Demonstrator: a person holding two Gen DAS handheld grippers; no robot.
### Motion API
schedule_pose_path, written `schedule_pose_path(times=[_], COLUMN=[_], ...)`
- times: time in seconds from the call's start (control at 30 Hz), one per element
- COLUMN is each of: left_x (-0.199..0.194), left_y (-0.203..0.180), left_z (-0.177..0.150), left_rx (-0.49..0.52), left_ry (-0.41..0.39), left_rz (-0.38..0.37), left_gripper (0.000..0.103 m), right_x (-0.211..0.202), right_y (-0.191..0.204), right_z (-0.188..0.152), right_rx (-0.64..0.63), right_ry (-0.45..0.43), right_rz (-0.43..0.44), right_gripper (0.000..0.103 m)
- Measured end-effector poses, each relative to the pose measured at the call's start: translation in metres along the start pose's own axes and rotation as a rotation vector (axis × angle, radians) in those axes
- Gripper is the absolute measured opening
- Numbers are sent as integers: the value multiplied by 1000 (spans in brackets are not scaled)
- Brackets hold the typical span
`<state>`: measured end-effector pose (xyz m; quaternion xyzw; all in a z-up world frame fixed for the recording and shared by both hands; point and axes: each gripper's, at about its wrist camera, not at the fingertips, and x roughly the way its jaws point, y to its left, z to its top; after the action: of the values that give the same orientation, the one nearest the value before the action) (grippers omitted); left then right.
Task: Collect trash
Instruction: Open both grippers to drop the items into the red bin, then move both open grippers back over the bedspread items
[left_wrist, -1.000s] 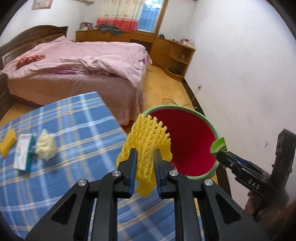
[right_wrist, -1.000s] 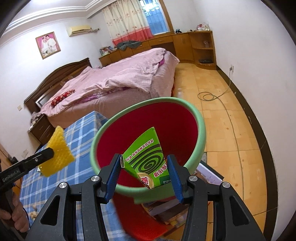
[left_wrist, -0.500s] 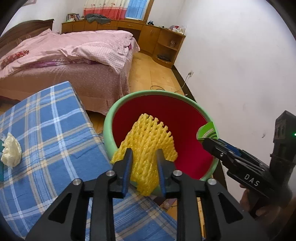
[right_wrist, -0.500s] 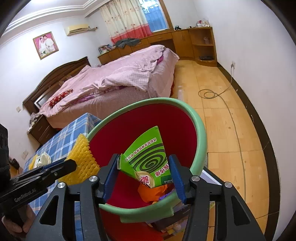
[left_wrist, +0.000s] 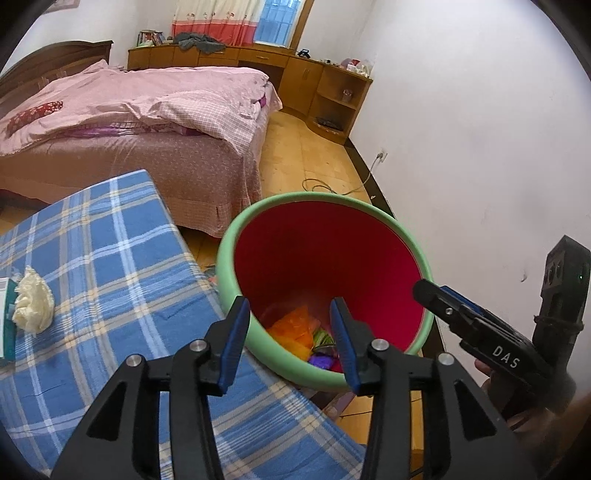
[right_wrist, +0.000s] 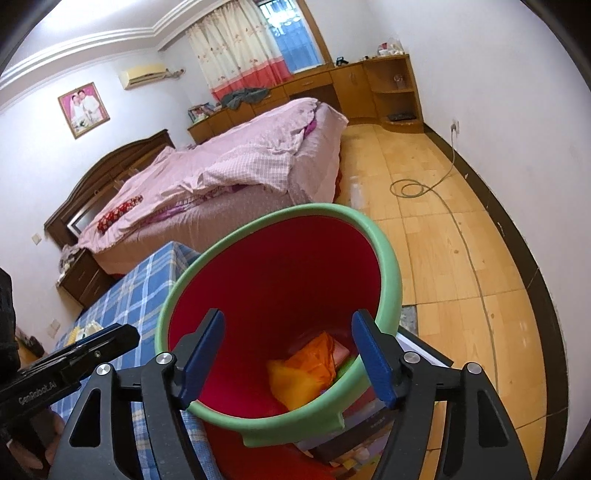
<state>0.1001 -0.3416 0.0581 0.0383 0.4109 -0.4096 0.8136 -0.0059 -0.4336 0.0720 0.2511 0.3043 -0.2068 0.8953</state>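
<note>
Two grippers are positioned over one bin (left_wrist: 406, 236), a red container with a green rim that stands just beside the right edge of the blue plaid table (left_wrist: 110, 258). The left gripper (left_wrist: 290, 339) sits above the near rim; its jaws are opening, and nothing is between the blue pads. The right gripper (right_wrist: 286, 354) is at the near right side of the bin; its jaws are also opening, and no item is between them.

Trash (right_wrist: 310, 369) lies at the bottom of the bin: crumpled orange and yellow material, with green and purple pieces (left_wrist: 321, 358) visible from the left wrist view. The individual items cannot be identified with certainty at this angle.

On the table, at the far left, a crumpled cream-coloured wad (left_wrist: 33, 302) lies touching a flat white and teal packet (left_wrist: 5, 321) that is cut off by the frame edge.

A pink-covered bed (left_wrist: 147, 122) stands beyond the table. A cable (right_wrist: 424, 188) lies coiled on the wooden floor near the right wall.
</note>
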Motion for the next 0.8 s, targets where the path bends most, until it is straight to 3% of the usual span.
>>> schedule_pose_path(times=[0.37,0.8], left_x=[-41,-88], left_y=[45,157], left_z=[-4,-9], left_rx=[-56,-166], left_ry=[-43,-76], left_rz=[103,293], left_gripper=[45,45], right_x=[-16,-14], right_y=[22,58], right_z=[-12,-19], right_rx=[34,35], right_ry=[10,37], right_rz=[55,70], right_gripper=[74,74])
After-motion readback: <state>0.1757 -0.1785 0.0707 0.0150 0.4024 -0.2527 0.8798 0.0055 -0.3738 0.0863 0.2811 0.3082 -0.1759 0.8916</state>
